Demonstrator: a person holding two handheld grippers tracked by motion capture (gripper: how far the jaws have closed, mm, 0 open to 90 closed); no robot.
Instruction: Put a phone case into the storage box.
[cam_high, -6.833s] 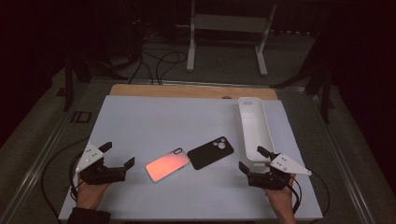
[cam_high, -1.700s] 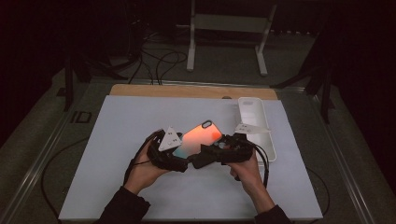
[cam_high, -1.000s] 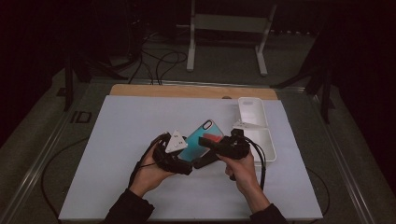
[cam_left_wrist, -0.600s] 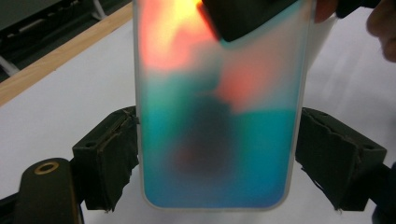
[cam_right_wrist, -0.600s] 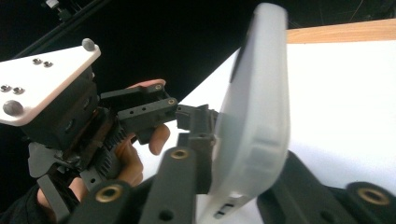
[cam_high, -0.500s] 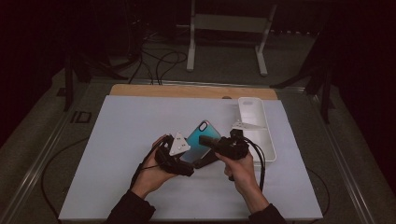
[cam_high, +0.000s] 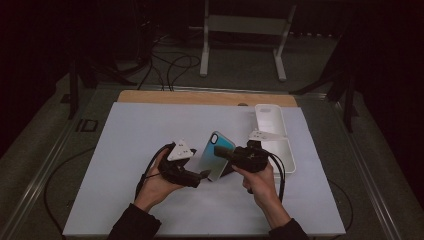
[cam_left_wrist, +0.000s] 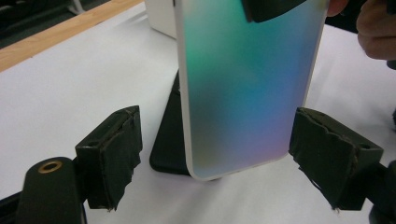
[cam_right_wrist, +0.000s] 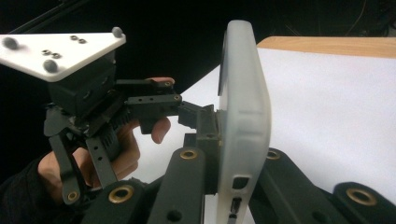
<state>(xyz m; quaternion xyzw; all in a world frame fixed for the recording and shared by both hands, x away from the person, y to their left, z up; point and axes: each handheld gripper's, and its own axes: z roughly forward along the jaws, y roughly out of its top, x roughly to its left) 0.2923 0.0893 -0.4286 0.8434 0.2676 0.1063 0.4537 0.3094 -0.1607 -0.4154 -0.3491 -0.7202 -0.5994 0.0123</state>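
Now that the right gripper (cam_high: 225, 152) has just clamped its jaws on the iridescent phone (cam_high: 218, 154), the phone stands tilted off the bench (cam_high: 125, 145), above the black case (cam_left_wrist: 168, 140). Spread wide, the left gripper (cam_left_wrist: 219, 161) flanks its lower end, probably ready to take hold.

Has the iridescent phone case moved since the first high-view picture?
Yes. The iridescent phone case lay flat on the white mat; now it stands tilted above it, nearer the white tray, clamped by the right hand-held gripper.
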